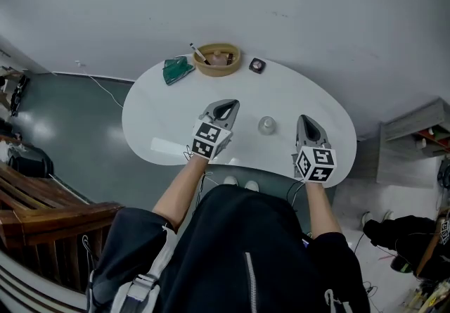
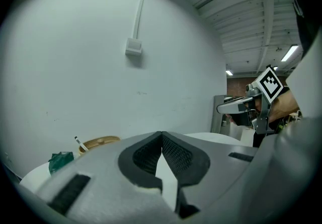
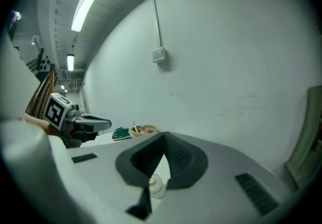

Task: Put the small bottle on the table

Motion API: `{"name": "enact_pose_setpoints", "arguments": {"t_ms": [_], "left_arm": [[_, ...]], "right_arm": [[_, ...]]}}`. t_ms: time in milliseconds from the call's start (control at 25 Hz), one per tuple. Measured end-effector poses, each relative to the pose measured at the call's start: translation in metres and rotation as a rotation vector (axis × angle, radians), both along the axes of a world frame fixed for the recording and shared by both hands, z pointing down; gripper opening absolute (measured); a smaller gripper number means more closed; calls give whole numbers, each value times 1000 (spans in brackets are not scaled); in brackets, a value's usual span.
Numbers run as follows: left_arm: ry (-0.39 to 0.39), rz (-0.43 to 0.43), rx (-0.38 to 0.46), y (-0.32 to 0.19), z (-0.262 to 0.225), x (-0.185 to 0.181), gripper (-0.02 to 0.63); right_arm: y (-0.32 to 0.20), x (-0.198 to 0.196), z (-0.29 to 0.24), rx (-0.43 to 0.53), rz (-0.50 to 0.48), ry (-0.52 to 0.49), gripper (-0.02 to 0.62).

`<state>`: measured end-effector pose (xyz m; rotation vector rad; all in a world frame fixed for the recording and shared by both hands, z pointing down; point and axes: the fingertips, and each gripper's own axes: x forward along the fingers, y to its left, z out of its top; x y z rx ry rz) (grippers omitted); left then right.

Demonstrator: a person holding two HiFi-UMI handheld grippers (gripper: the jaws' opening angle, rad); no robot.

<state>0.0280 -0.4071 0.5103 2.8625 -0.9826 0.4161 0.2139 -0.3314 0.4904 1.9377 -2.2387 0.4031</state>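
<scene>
Bottle [image 1: 266,125]: upright by table [image 1: 162,129] front edge; just left of right gripper [image 1: 304,122]
Left gripper [image 1: 226,109]: farther; jaws together, empty
Right jaws: together, empty

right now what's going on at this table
A person holds two tools above the white table. The left hand-held gripper and the right hand-held gripper both have their jaws shut with nothing in them. The small bottle stands upright on the table between them, apart from both, so it looks already set down. A basket and a green item sit at the far edge.
</scene>
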Motion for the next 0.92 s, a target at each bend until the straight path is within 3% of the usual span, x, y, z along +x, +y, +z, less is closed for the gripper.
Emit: {"name": "enact_pose_setpoints", "arguments": {"t_ms": [920], "left_arm": [[34,5,-39,16,-3,-6,3]], "right_arm": [[17,-15,12,-29,-17,-14,2]]}}
